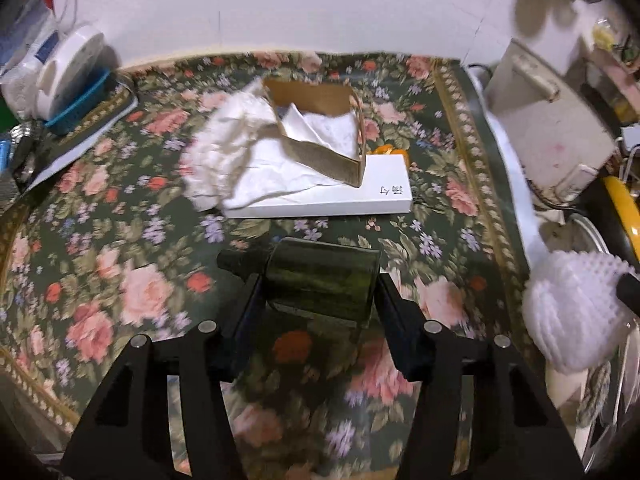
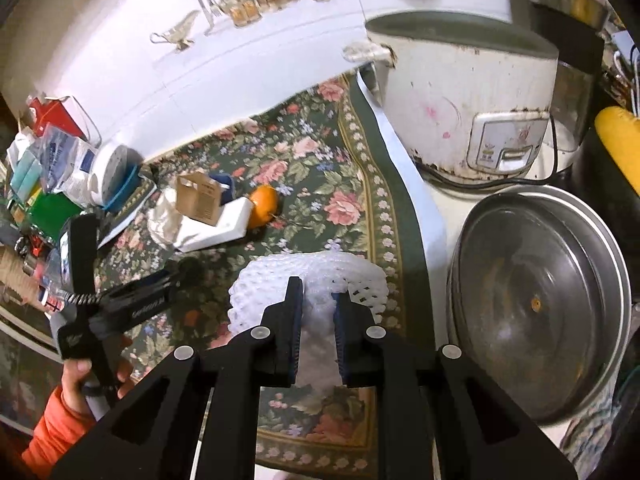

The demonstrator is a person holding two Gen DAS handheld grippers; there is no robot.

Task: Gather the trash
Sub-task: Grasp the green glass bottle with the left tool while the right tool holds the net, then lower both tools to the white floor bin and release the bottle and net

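The left gripper [image 1: 316, 280] jaws close on a dark green bottle [image 1: 320, 280] lying on the floral worktop [image 1: 100, 280]; the right gripper [image 2: 318, 300] jaws pinch white foam netting [image 2: 308, 276]

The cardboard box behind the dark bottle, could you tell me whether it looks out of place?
Yes: the cardboard box sits tilted and crushed on a white flat box, with crumpled paper spilling from it across the floral tablecloth.
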